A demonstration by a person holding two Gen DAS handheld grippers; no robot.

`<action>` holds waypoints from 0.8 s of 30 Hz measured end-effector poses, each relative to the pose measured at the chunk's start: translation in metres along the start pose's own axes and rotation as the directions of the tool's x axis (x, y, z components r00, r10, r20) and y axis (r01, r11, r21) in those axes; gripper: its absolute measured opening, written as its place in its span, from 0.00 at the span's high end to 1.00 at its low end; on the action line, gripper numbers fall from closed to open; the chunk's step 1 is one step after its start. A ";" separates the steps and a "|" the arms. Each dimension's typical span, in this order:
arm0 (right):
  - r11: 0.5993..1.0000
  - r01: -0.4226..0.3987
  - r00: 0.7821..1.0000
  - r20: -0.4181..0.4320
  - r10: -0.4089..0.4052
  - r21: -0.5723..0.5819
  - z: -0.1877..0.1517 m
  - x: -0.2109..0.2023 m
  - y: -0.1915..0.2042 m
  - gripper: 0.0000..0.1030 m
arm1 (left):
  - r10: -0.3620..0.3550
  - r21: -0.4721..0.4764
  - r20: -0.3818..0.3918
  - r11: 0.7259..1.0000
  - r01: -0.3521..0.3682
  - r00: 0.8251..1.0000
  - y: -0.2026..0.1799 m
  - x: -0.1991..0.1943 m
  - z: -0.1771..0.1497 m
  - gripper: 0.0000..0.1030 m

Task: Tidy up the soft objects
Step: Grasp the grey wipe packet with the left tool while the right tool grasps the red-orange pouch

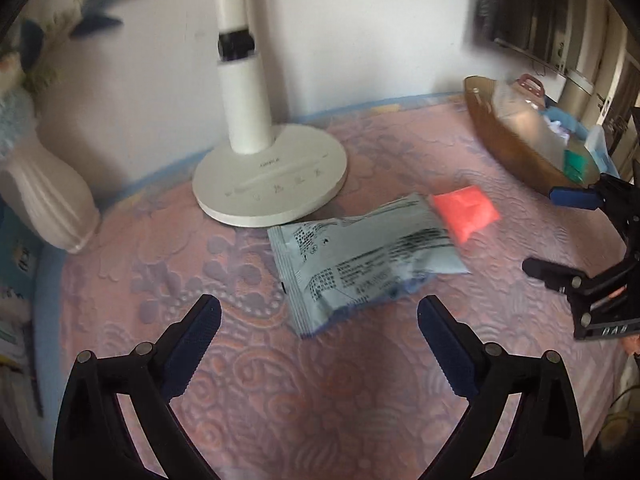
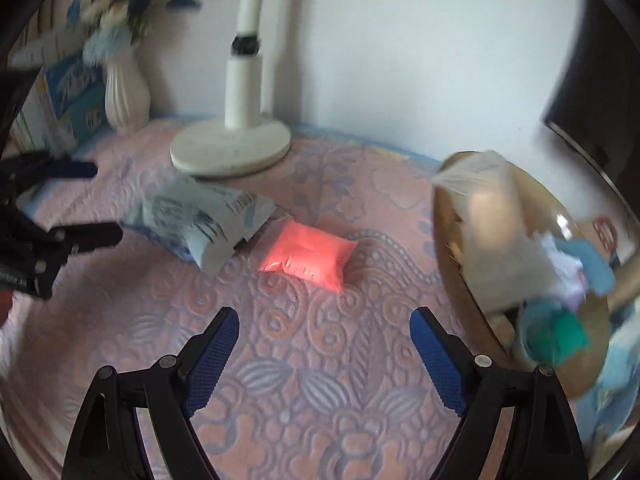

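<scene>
Left gripper (image 1: 319, 314), right gripper (image 2: 325, 326): jaws wide, empty. Blue pouch (image 1: 362, 256) touches red pouch (image 2: 308, 254) on table (image 2: 320, 380). Risk: grabbing one drags its neighbour.

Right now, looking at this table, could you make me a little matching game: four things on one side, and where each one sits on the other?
Things:
1. orange pouch
2. grey-blue packet
3. white vase
4. green bundle

Places:
A. inside the brown basket
B. far left, holding blue flowers
C. just in front of the lamp base
D. between the packet and the basket

Pairs: 1-D, 2-C, 3-B, 4-A
</scene>
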State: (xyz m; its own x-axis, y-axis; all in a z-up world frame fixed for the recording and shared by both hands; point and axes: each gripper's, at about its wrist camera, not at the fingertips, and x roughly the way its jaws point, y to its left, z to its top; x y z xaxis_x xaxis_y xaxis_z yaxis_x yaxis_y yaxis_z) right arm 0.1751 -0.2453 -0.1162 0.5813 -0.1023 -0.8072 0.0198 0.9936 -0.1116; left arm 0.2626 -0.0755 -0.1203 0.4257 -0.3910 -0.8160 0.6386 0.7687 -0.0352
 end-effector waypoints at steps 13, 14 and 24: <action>0.935 0.036 0.998 -0.040 -0.053 -0.352 0.028 0.072 0.025 0.16 | -0.291 0.293 -0.059 0.909 0.295 0.955 -0.034 -0.026 -0.024 0.07; 0.933 0.035 0.999 -0.027 -0.048 -0.359 0.029 0.072 0.025 0.16 | -0.269 0.286 -0.039 0.920 0.268 0.962 -0.032 -0.025 -0.017 0.07; 0.959 -0.125 0.992 -0.058 0.114 -0.254 0.040 0.087 0.004 0.24 | -0.211 0.304 -0.150 0.920 0.248 0.966 -0.047 0.054 0.031 0.08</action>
State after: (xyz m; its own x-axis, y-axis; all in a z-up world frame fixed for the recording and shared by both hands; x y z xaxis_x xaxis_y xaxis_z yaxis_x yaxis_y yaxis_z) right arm 0.2587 -0.2483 -0.1636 0.5320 0.0093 -0.8467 -0.2603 0.9533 -0.1531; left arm 0.2756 -0.1489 -0.1447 0.1800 -0.4637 -0.8675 0.8880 0.4561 -0.0595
